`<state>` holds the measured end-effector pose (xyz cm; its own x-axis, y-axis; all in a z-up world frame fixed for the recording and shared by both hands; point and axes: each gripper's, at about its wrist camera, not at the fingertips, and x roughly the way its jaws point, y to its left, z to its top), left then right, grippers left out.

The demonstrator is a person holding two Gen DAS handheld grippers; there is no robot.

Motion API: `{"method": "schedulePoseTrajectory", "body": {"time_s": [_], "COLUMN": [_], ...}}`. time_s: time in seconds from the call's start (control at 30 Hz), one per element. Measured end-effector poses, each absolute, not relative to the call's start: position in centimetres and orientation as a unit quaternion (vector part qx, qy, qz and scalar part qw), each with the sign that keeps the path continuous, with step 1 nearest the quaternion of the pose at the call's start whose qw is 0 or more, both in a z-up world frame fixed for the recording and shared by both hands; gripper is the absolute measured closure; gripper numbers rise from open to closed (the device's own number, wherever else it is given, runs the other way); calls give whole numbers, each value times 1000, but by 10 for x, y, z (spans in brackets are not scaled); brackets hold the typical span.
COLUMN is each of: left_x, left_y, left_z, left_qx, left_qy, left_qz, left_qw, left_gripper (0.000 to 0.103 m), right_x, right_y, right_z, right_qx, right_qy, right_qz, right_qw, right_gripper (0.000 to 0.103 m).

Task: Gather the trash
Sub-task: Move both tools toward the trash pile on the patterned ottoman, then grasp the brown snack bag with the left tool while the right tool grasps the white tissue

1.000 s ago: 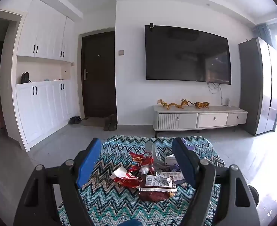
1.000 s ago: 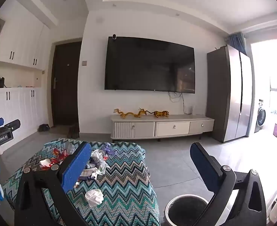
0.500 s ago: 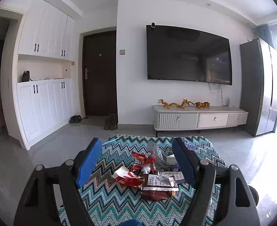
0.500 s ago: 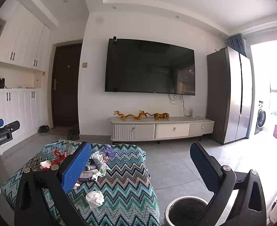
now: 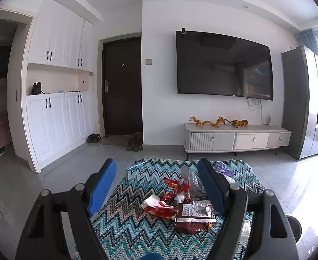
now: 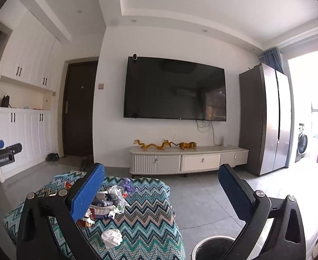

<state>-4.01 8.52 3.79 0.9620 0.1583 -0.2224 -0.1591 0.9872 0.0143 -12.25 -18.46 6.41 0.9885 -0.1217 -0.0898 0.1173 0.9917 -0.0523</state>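
A pile of trash lies on a table under a zigzag-patterned cloth (image 5: 126, 227): a brown snack packet (image 5: 194, 217), red wrappers (image 5: 176, 187) and a red-and-white wrapper (image 5: 156, 204). In the right wrist view, crumpled wrappers (image 6: 109, 201) and a white tissue ball (image 6: 112, 238) lie on the same cloth (image 6: 150, 223). My left gripper (image 5: 156, 173) hangs open above the pile with nothing between its blue pads. My right gripper (image 6: 161, 182) is open too, over the table's right edge. A round bin (image 6: 213, 249) stands on the floor at the lower right.
A white TV console (image 6: 189, 159) with gold figurines stands under a wall-mounted TV (image 6: 176, 88). A grey fridge (image 6: 265, 119) is at the right, white cabinets (image 5: 57, 117) and a dark door (image 5: 122, 84) at the left. Grey tiled floor surrounds the table.
Both views have shifted slightly, so the room sits a little lower in the frame. The trash has not moved and both grippers stay open.
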Motion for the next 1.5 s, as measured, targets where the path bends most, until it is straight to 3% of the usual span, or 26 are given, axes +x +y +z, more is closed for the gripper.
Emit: {"method": "schedulePoseTrajectory", "body": {"time_s": [0.73,1.03,1.5], "left_x": [-27,19,87], "left_y": [76,93,98], "left_z": [23,-16,-109], "left_qx": [21,1,-14], "left_qy": [139,236,405], "left_qz": [60,35,-79], "left_qw": [988,971,911], "left_gripper": [26,26,26], "right_x": [-95,-55,32], "right_y": [-172,-159,-132], "right_z": [44,14,-83], "right_qx": [-2,-6,-4], "right_qy": [93,178,363], "right_qz": [-21,31,156], "right_qw": [995,984,919], "right_gripper": [0,0,0]}}
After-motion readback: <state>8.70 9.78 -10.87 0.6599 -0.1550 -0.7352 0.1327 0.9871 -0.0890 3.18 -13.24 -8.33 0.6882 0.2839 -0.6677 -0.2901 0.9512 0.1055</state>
